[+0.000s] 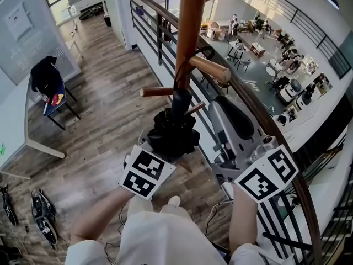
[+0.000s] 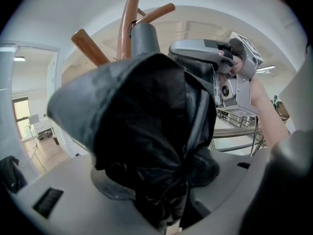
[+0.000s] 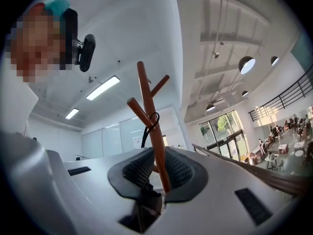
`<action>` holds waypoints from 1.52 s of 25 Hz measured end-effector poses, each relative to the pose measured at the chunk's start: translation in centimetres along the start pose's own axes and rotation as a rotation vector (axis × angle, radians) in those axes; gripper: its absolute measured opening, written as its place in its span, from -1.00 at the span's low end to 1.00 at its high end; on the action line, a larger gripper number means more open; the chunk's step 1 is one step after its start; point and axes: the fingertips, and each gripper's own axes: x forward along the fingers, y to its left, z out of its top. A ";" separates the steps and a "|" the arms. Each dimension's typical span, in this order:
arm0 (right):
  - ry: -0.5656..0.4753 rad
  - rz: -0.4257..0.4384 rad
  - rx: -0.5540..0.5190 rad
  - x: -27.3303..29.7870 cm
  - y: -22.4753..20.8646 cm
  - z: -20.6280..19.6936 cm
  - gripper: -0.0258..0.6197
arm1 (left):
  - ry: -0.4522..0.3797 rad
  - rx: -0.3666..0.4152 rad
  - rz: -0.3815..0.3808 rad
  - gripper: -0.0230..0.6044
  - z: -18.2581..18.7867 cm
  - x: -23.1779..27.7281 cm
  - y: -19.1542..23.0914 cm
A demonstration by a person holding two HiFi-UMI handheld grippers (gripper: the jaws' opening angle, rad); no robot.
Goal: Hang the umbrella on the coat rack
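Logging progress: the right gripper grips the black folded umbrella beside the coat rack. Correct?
No: the left gripper grips the black folded umbrella beside the coat rack. The left gripper view shows its fabric between that gripper's jaws.

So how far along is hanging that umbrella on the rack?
Nearly there, it seems. Done: the strap loop appears hooked over a peg of the coat rack. In hand: the left tongs grip the folded umbrella below it; the right tongs sit nearly closed by the strap. To do: let go and back both tongs away.
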 end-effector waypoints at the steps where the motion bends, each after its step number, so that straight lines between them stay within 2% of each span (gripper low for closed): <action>1: 0.000 -0.003 0.003 0.0 0.0 -0.1 -0.73 | 0.001 -0.003 0.001 -0.06 -0.1 0.1 0.1; 9: 0.004 -0.019 0.024 -0.5 0.0 -1.0 -0.73 | 0.020 -0.041 -0.007 -0.06 -2.4 1.4 -0.2; 12: 0.004 -0.020 0.023 -0.9 0.3 -1.2 -0.73 | 0.027 -0.033 -0.002 -0.06 -3.2 1.6 -0.5; 25: -0.002 -0.058 0.056 -1.5 -0.3 -2.8 -0.73 | 0.012 0.002 0.049 -0.03 -3.1 2.3 0.3; 38: -0.038 -0.094 0.088 -3.2 -0.4 -2.7 -0.73 | 0.029 -0.025 0.057 0.01 -2.9 1.7 0.0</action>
